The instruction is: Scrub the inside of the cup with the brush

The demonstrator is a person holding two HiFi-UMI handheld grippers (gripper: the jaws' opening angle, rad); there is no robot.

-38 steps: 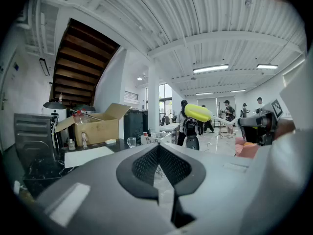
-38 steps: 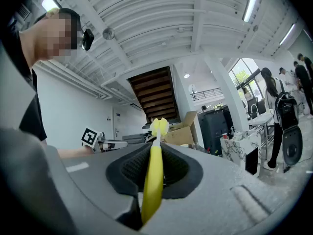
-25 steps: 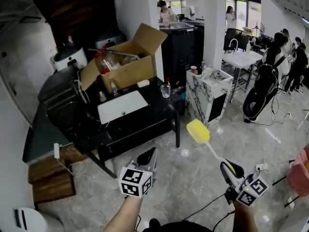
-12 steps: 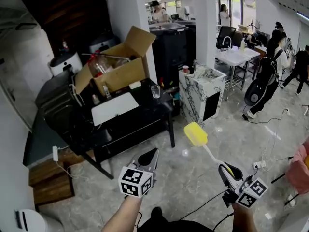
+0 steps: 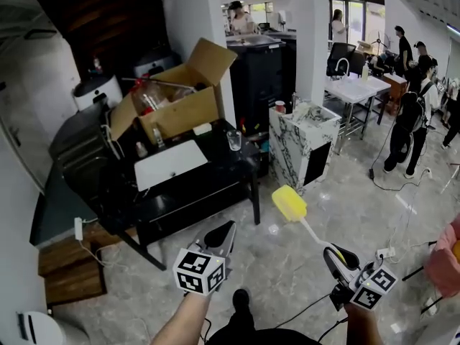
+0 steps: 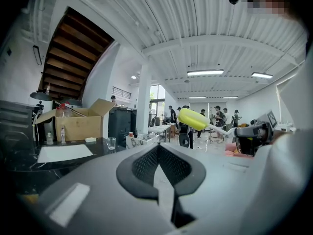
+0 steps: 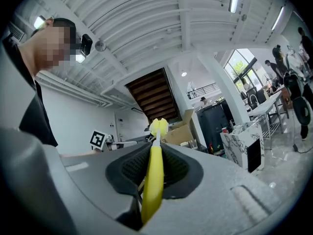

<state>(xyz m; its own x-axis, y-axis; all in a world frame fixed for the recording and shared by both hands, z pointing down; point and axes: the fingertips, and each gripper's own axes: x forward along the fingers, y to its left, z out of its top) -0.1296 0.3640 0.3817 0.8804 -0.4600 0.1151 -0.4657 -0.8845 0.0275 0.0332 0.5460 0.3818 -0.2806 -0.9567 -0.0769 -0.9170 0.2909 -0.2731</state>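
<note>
A clear glass cup (image 5: 234, 141) stands on the right end of the black table (image 5: 215, 182), far ahead of both grippers; it also shows small in the left gripper view (image 6: 111, 143). My right gripper (image 5: 333, 253) is shut on the yellow grip of the brush (image 5: 289, 203), whose yellow sponge head points up and left toward the table. In the right gripper view the brush handle (image 7: 153, 180) runs straight out between the jaws of the right gripper (image 7: 154, 151). My left gripper (image 5: 226, 230) is shut and holds nothing, its jaws closed together in the left gripper view (image 6: 159, 148).
An open cardboard box (image 5: 180, 99) with bottles and a white board (image 5: 172, 160) sit on the table. A marble-patterned cabinet (image 5: 305, 139) stands right of the table. Wooden crates (image 5: 72, 264) lie at the lower left. Cables (image 5: 309, 307) trail on the floor, and people stand at the back right.
Both grippers have drifted slightly left in the view, and the brush head sits a little lower. A shoe now shows at the bottom edge. People at the back right have walked.
</note>
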